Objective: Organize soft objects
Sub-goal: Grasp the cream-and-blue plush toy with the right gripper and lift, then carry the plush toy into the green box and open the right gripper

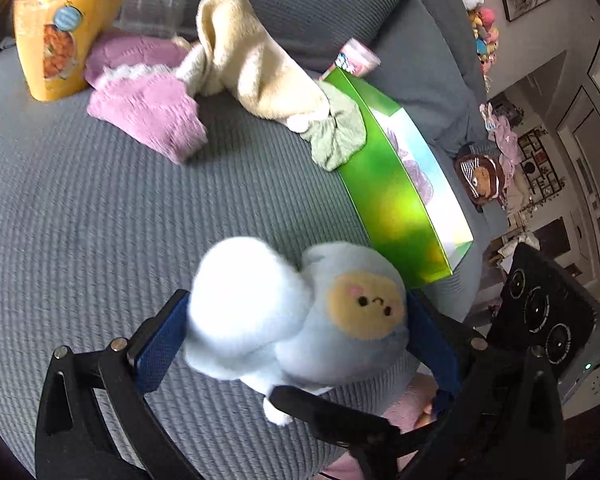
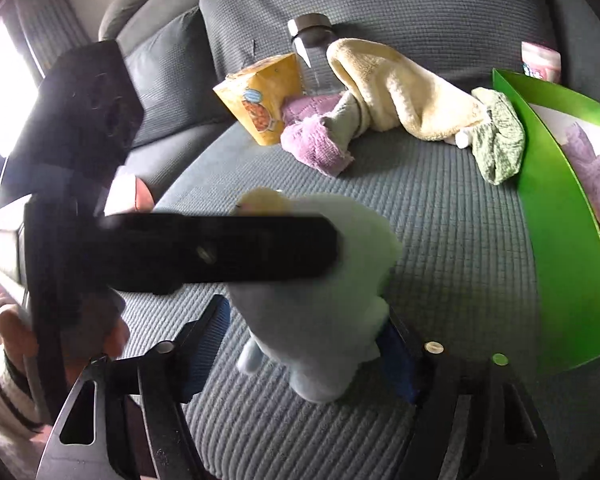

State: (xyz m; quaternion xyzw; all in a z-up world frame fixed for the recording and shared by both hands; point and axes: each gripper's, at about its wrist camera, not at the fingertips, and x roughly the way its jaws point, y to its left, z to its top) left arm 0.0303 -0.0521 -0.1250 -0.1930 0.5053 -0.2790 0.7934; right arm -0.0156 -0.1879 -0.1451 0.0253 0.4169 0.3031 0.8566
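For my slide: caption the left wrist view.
Left gripper clasps a pale-blue plush toy above the grey sofa.

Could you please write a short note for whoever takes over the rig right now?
Left claw: shut on the blue plush toy, held just above the sofa seat.
Right claw: straddles the toy's lower half; I cannot tell if it is gripping.
Yellow towel, purple cloth and green cloth lie in a loose heap at the back of the seat, beside the green box.
Done: nothing visibly sorted yet.
Left: place the toy, then probably tidy the three cloths.
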